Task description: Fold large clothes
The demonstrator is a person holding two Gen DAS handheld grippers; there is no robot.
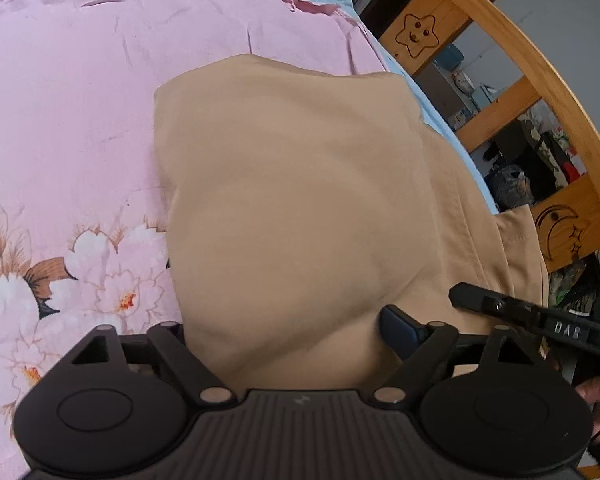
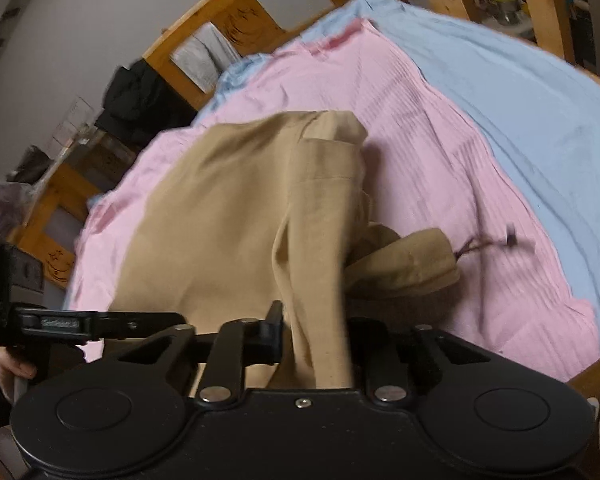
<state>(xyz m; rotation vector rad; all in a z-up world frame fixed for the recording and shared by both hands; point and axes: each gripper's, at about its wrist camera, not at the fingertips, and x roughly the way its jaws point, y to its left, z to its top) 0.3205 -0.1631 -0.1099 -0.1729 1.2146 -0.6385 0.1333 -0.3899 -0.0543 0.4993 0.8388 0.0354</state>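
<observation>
A large tan garment (image 1: 292,200) lies on the pink floral bedspread (image 1: 68,112). In the left wrist view its near edge bulges over my left gripper (image 1: 284,332); only the right fingertip (image 1: 396,326) shows, so I cannot tell its state. The right gripper (image 1: 500,308) reaches in from the right. In the right wrist view my right gripper (image 2: 316,328) is shut on a bunched fold of the tan garment (image 2: 236,216), lifted off the bed. A rolled hood with a dark drawstring (image 2: 488,244) lies to its right. The left gripper (image 2: 60,322) shows at left.
A blue sheet (image 2: 540,120) lies under the pink bedspread (image 2: 440,152). A wooden bed rail (image 1: 548,92) with star and moon carvings runs along the edge. Black clothing (image 2: 140,100) hangs on the far rail. Room clutter sits beyond the rail.
</observation>
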